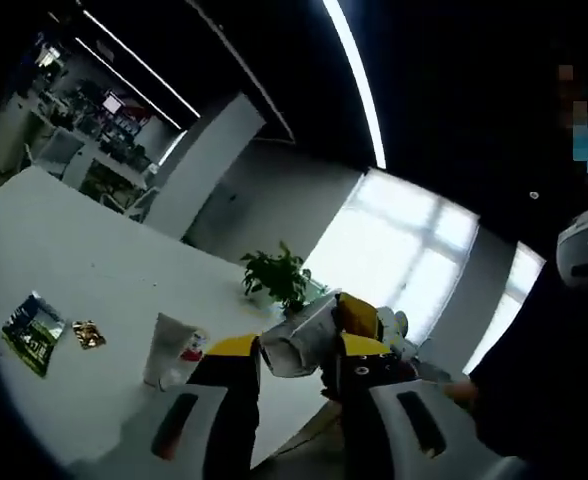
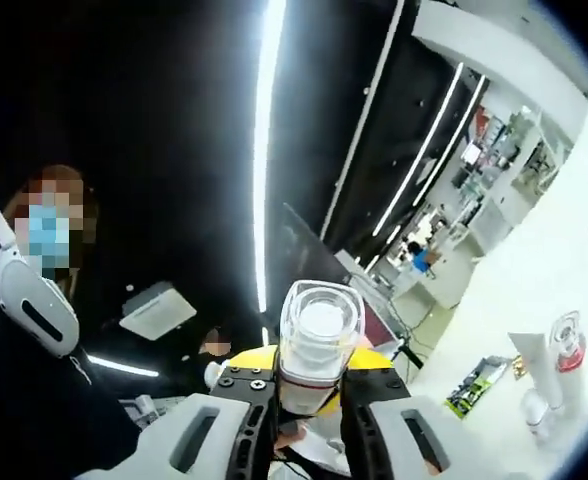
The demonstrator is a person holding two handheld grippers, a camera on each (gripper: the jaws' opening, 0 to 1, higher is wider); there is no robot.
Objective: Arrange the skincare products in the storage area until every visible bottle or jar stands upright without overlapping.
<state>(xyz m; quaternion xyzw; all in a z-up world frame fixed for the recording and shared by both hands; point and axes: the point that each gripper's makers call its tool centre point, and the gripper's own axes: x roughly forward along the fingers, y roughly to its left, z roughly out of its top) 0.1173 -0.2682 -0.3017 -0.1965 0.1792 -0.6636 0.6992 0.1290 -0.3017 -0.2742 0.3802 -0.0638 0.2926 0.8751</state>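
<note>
The skincare jar point(image 2: 320, 345), a clear one with a thick transparent cap and a white inside, is held up in the air by the right gripper point(image 2: 310, 392); in the right gripper view its two yellow-tipped jaws are closed against the lower part of the jar, one on each side, and the jar stands upright along the jaws, with its cap toward the dark ceiling. At the right edge of the same view, on the white table point(image 2: 584, 230), stand a white tube point(image 2: 534, 365) and a bottle with a red band point(image 2: 569, 355), close together, and a small green packet point(image 2: 471, 388) lies flat to the left of them. In the left gripper view, the left gripper point(image 1: 292, 355) holds a silvery white object point(image 1: 299, 338) between its yellow-tipped jaws; it lies tilted across them, and I cannot tell exactly what product it is. Behind it on the long white table point(image 1: 84, 260) stands a white pouch with a red mark point(image 1: 171, 350), just left of the jaws. Farther left, a green packet point(image 1: 32, 330) and a small golden sachet point(image 1: 87, 334) lie flat, near each other. A green potted plant point(image 1: 277, 275) stands at the far end of the table, before the bright window point(image 1: 404, 250).
</note>
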